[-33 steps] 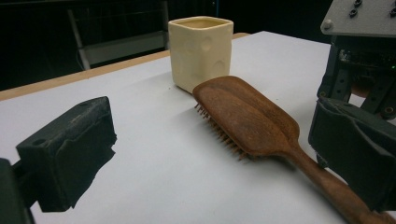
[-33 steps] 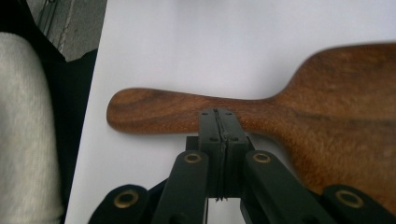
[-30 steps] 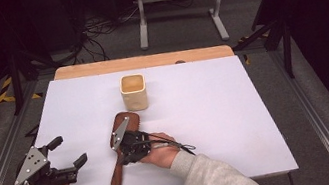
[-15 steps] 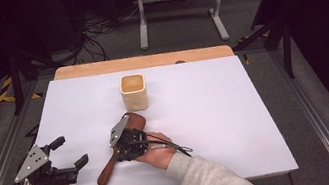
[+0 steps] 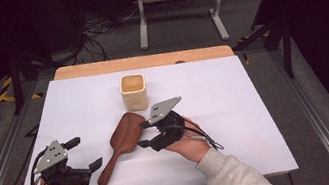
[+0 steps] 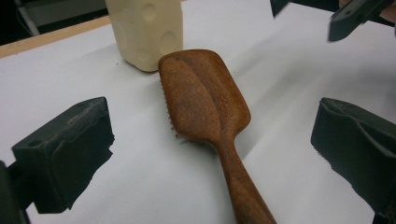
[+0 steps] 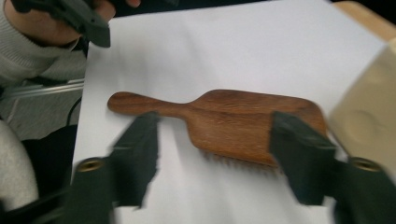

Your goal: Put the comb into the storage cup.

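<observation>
Hairbrush (image 5: pixel 119 143) of brown wood lies flat on the big white table (image 5: pixel 236 111), bristles down, handle toward seven o'clock. At its twelve o'clock, nearby, stands a cream cup (image 5: pixel 133 92). Right gripper (image 5: pixel 145 134) hovers at its three o'clock; its jaws have just been opening and hold nothing. Left gripper (image 5: pixel 87 153) waits at eight o'clock, jaws wide apart.
</observation>
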A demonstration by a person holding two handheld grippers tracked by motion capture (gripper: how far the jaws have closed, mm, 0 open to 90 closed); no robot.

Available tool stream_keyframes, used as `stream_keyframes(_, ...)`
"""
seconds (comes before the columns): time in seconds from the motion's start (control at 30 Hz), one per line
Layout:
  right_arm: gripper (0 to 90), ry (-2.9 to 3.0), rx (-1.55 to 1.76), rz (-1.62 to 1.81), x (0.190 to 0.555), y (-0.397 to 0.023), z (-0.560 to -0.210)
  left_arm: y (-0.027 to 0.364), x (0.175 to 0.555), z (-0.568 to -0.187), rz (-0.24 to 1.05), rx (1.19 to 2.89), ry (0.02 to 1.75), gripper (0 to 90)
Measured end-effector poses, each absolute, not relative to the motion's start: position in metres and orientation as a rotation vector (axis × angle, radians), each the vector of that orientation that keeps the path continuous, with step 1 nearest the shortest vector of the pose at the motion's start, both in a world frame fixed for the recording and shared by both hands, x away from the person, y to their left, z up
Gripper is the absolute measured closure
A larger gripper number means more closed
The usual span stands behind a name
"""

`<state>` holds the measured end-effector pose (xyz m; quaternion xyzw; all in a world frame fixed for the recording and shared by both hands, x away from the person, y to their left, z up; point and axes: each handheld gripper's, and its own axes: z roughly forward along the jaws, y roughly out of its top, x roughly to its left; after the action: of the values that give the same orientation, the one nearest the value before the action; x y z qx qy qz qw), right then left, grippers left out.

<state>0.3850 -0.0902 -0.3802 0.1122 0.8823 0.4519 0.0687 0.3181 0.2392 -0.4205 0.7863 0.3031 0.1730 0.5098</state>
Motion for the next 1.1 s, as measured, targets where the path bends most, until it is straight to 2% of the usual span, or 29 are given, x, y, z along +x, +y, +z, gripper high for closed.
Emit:
stream_keyframes(0.03,24.0,2.638,0.347,1.374,0.384,-0.095,-0.379,0.237,0.319,-0.419,0.407,1.909,0.728,0.1)
stream_keyframes(0.07,11.7,2.576,0.378,1.418,0.382,-0.108,-0.376,0.232,0.320,-0.418,0.393,1.930,0.732,0.4)
stream_keyframes(0.1,11.7,2.576,0.378,1.418,0.382,-0.108,-0.376,0.232,0.320,-0.418,0.393,1.930,0.732,0.4)
stream_keyframes(0.2,3.3,2.500,0.451,1.445,0.378,-0.128,-0.373,0.223,0.323,-0.418,0.372,1.972,0.749,0.3)
stream_keyframes(0.57,3.4,2.326,0.583,1.600,0.367,-0.184,-0.378,0.198,0.335,-0.424,0.249,2.096,0.836,0.5)
stream_keyframes(0.9,3.6,2.321,0.592,1.597,0.368,-0.190,-0.379,0.181,0.355,-0.427,0.170,2.307,0.978,3.2)
stream_keyframes(1.0,3.6,2.320,0.595,1.601,0.368,-0.191,-0.378,0.178,0.362,-0.426,0.095,2.358,1.039,5.1)
stream_keyframes(1.1,3.7,2.317,0.592,1.606,0.368,-0.192,-0.378,0.176,0.365,-0.425,0.079,2.381,1.062,5.3)
